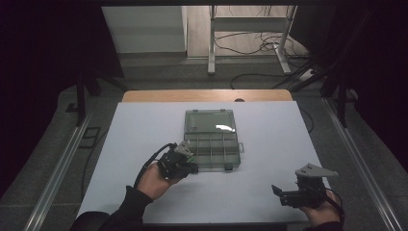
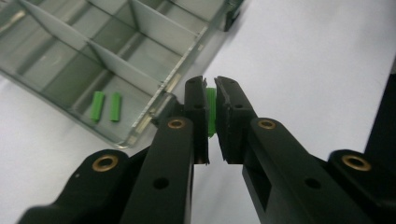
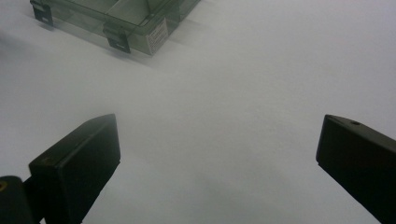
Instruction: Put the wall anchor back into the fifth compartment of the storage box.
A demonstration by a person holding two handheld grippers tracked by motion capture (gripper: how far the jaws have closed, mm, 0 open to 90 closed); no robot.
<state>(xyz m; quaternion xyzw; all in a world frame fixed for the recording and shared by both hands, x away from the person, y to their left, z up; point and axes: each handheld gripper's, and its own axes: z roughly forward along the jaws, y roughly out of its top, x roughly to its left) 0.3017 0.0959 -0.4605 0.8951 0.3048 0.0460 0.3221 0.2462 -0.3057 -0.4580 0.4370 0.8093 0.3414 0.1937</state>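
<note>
The organiser box (image 1: 211, 139) is seen lying open in the middle of the white table (image 1: 269, 192), clear plastic, lid folded back to the far side, its tray split by dividers. In the left gripper view, two green pegs (image 2: 105, 106) are revealed in a corner compartment; from the high view they cannot be made out. A third green peg (image 2: 211, 112) is clamped between the jaws of the left gripper (image 2: 209, 116), at the box's near left corner. The right gripper (image 3: 217, 154) is held near right, jaws wide apart.
</note>
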